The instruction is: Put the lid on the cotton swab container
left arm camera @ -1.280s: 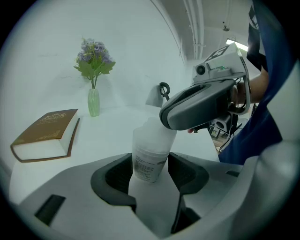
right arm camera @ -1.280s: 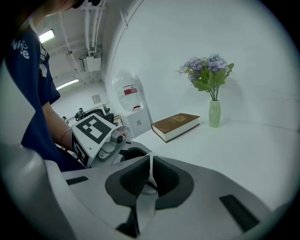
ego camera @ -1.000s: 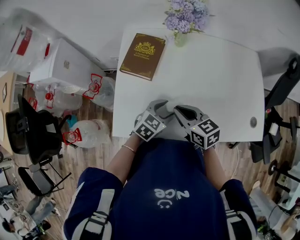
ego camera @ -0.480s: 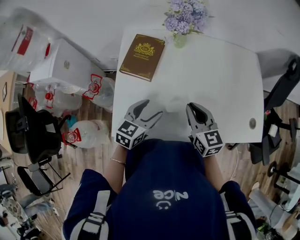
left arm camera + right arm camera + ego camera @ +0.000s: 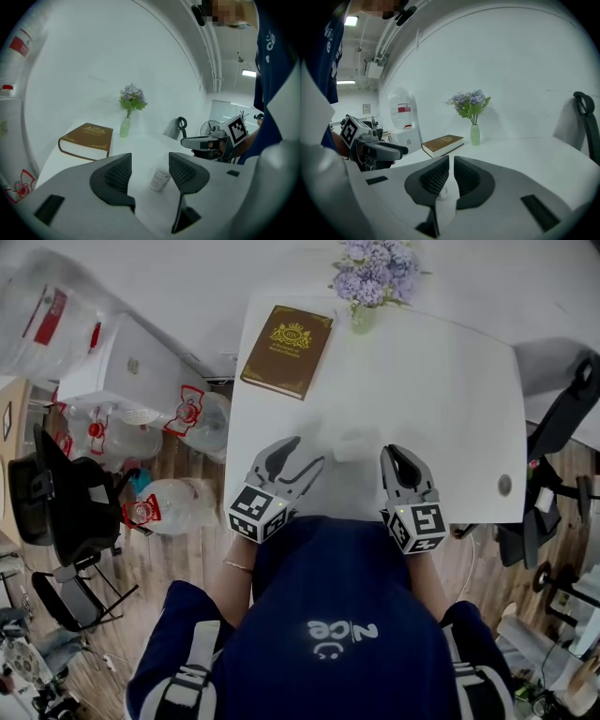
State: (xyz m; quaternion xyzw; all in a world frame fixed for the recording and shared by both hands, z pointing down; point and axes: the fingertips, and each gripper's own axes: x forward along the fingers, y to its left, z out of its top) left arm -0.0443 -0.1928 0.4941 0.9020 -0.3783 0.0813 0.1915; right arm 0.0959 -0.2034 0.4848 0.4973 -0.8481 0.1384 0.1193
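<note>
Here cotton swab container untouched; left tongs wide, just closing, empty; right tongs pinched together; book, vase beyond.

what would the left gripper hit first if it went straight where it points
Probably the cotton swab container, ahead in line with the left gripper; its jaws, just closing slightly, stand apart with nothing between them. Depth is unclear.

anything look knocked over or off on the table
Only the small white cotton swab container near the white table's front edge: it looks tilted in the left gripper view while the green glass vase stands straight. Whether it truly leans I can't tell. The brown book lies flat.
</note>
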